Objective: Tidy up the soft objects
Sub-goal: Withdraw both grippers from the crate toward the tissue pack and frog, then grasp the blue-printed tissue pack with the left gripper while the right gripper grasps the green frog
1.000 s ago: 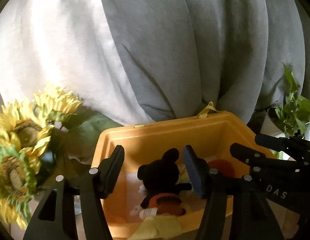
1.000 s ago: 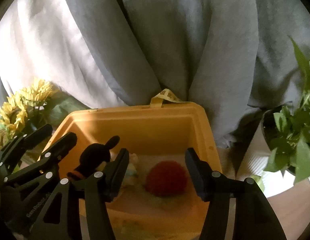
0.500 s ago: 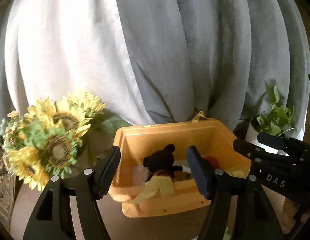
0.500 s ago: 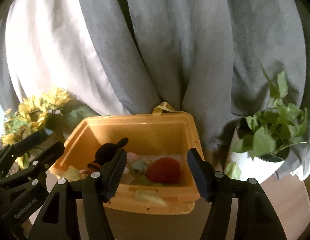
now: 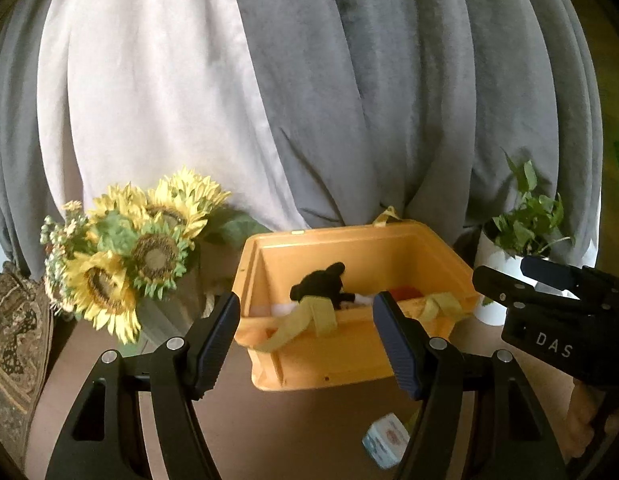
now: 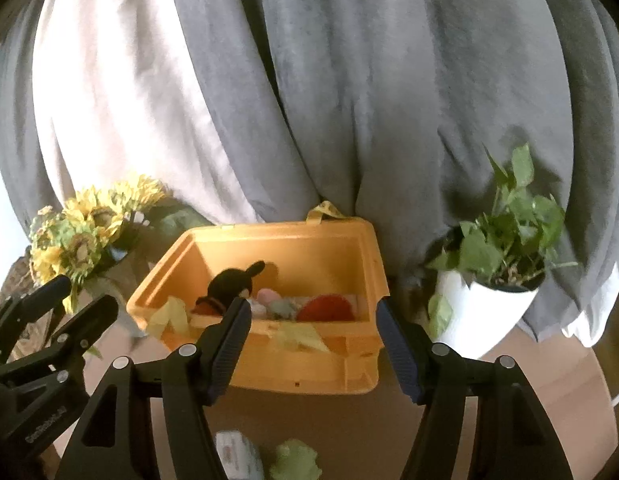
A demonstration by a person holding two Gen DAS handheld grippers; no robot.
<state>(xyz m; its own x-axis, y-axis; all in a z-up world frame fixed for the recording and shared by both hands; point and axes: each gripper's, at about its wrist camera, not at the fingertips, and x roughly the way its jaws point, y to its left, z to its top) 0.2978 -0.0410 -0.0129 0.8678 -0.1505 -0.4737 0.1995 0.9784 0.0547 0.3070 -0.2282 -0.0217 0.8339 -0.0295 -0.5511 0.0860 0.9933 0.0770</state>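
Right wrist: one bin (image 6: 309, 364), two plush toys (image 6: 231, 286).

We see only the head of the black plush mouse (image 5: 321, 280) above the orange bin's (image 5: 349, 360) near wall. The small packet (image 6: 237, 454) is cut by the picture's edge; its label is too blurred to read.

A: What is in the yellow box (image 6: 301, 364)?

B: A black plush toy (image 6: 229, 282) and a red soft ball (image 6: 327, 309). Yellow cloth hangs over its front edge.

A: Do the right tongs (image 6: 313, 350) hold anything?

B: No. They have just been opening, with nothing between them.

A: What is beside the box?

B: Sunflowers (image 6: 83, 236) on the left, a potted plant (image 6: 505, 236) on the right, and a grey curtain (image 6: 349, 80) behind.
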